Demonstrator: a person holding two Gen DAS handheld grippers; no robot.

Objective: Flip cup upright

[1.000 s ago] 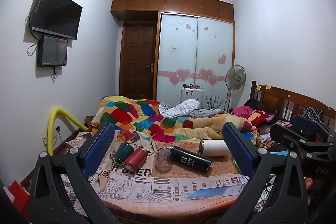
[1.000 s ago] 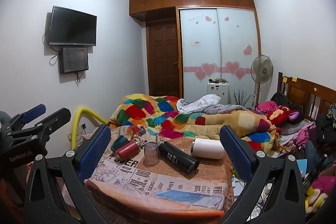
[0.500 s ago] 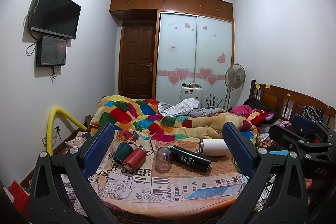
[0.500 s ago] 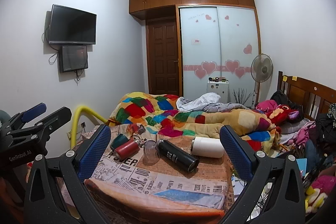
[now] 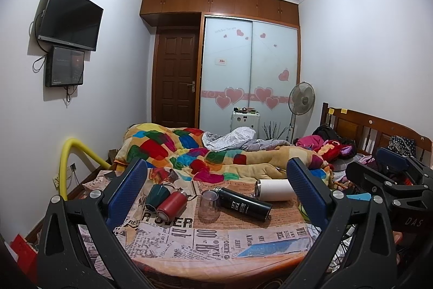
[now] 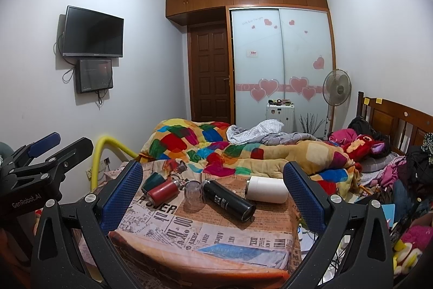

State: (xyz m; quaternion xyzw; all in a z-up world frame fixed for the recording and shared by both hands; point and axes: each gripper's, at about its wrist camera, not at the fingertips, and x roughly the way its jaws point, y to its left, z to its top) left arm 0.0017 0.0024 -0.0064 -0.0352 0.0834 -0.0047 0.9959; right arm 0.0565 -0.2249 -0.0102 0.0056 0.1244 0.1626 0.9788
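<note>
My left gripper hangs wide apart, holding nothing, short of the newspaper-print table. Between my blue pads stands a clear glass cup, mouth down, touching a lying black flask.

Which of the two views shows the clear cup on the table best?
The left wrist view: the clear cup stands mouth-down with its whole side free between red bottle and black bottle. In the right wrist view the cup looks smaller, and the black bottle covers its right edge.
</note>
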